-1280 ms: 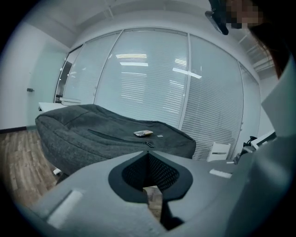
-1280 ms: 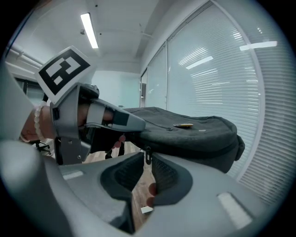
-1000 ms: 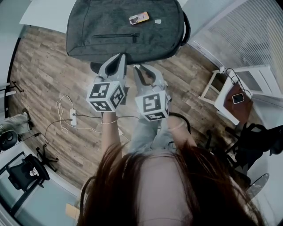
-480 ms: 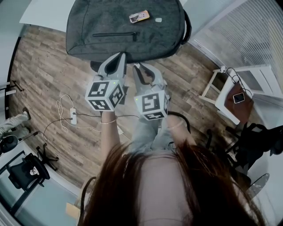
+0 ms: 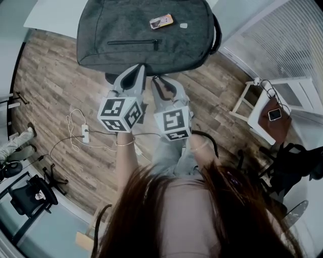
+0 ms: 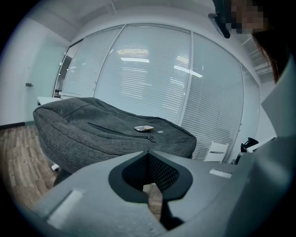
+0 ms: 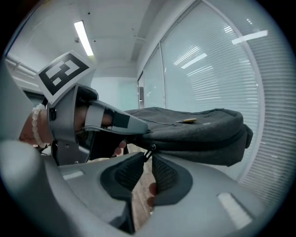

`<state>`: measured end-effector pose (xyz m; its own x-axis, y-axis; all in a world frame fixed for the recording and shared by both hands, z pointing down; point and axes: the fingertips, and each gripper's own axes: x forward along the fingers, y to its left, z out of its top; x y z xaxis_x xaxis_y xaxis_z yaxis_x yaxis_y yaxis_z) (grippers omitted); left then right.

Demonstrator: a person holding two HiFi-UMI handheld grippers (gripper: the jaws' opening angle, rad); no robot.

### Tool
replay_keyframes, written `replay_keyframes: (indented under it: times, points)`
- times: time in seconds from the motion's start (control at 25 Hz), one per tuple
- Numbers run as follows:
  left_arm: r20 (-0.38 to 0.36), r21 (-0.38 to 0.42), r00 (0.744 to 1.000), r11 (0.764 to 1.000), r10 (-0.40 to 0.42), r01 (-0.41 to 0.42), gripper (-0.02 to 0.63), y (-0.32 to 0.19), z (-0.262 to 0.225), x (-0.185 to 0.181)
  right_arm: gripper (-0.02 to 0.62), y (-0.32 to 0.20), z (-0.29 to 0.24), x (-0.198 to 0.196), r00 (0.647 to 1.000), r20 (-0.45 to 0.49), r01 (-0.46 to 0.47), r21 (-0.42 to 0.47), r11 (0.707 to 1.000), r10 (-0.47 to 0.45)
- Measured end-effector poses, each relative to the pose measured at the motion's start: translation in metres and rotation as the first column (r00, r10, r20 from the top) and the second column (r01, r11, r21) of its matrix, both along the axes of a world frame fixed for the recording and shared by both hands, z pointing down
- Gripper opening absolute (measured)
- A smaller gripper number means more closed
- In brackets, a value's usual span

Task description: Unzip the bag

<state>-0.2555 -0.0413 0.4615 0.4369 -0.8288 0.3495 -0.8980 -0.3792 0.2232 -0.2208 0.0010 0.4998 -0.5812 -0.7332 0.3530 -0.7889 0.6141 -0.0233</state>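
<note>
A grey backpack [image 5: 146, 35] lies on a white table [image 5: 50, 15], its front-pocket zipper [image 5: 133, 42] closed. My left gripper [image 5: 139, 68] is shut, its tips against the bag's near edge. Whether fabric is pinched is hidden in the left gripper view, where the bag [image 6: 115, 134] rises behind the meeting jaws [image 6: 149, 153]. Beside it my right gripper [image 5: 155, 79] reaches the same edge. In the right gripper view a black zipper pull [image 7: 148, 152] hangs from the bag [image 7: 199, 129] into the narrow gap of my right gripper [image 7: 148, 156], which is closed on it. The left gripper [image 7: 141, 126] shows just left.
A small orange card [image 5: 161, 21] lies on top of the bag. On the wood floor below are a power strip with cables [image 5: 84, 133] and a dark chair [image 5: 30, 196]. A white stand with a phone [image 5: 262, 108] is at the right, by the window blinds.
</note>
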Motion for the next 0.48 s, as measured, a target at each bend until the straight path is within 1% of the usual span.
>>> replay_keyframes:
  times: [0.16,0.32,0.48]
  points:
    - [-0.010,0.004,1.000,1.000,-0.004,0.004,0.008,-0.0015,0.0007,-0.0013,0.061,-0.0014,0.0033,-0.0043,0.996,0.084,-0.003,-0.035,0.999,0.006]
    - [-0.018,0.008,1.000,1.000,-0.002,0.002,0.008,-0.0019,0.0011,-0.0009,0.072,-0.0026,0.0019,-0.0050,0.981,0.191,-0.005,-0.068,0.998,0.018]
    - [-0.021,0.009,1.000,1.000,-0.004,0.004,0.008,0.0001,0.0012,-0.0010,0.071,-0.0026,0.0011,-0.0065,0.970,0.238,-0.025,-0.084,0.996,0.044]
